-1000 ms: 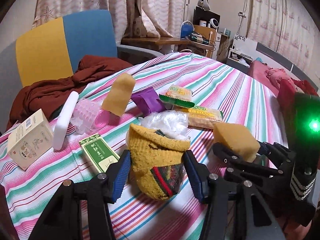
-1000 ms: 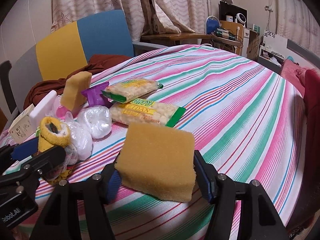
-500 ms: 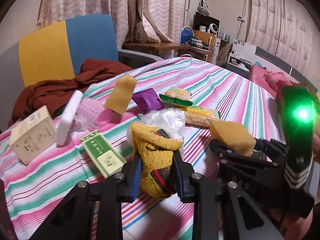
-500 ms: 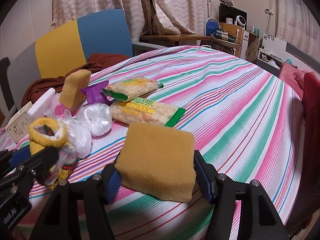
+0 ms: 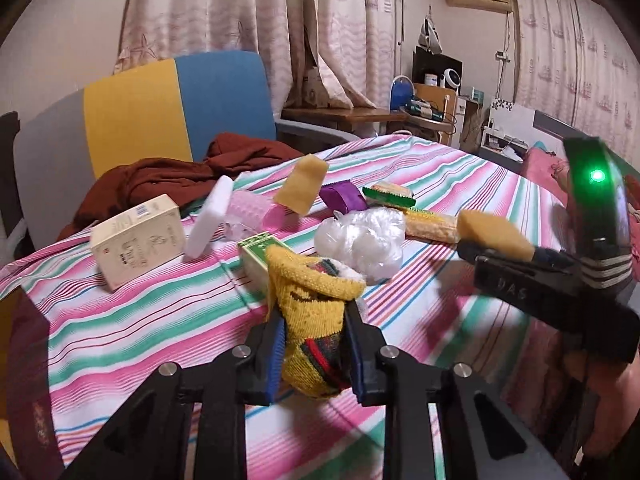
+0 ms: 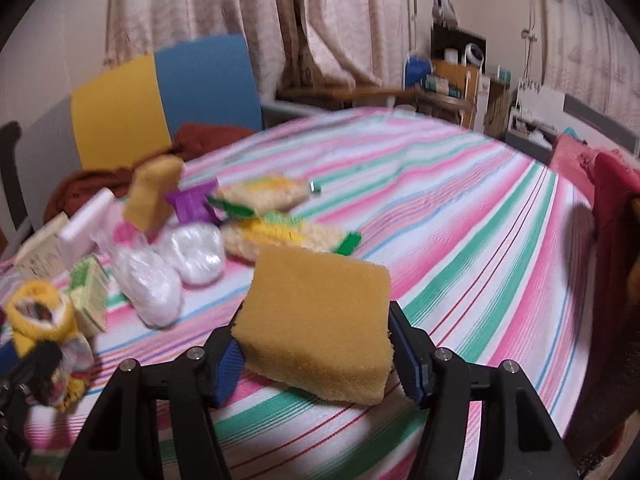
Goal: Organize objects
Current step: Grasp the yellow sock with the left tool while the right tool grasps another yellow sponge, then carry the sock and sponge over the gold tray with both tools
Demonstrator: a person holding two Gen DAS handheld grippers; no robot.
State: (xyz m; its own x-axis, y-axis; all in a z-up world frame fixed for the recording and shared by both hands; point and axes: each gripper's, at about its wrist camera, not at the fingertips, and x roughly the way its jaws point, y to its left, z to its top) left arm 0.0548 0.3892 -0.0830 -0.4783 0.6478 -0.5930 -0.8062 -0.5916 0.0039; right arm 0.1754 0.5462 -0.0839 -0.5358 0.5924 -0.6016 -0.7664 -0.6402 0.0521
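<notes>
Round worktop in a pink-green striped cloth (image 5: 460, 168) carries the unsorted clutter, all ahead of both tongs. Right tongs (image 6: 316, 344) are clamped on a flat tan sponge block (image 6: 320, 320), lifted clear, likely for regrouping. Left tongs (image 5: 316, 354) are closing, pads squeezing a bunched yellow knitted sock (image 5: 316, 312) just before the green-white carton (image 5: 260, 256).
</notes>
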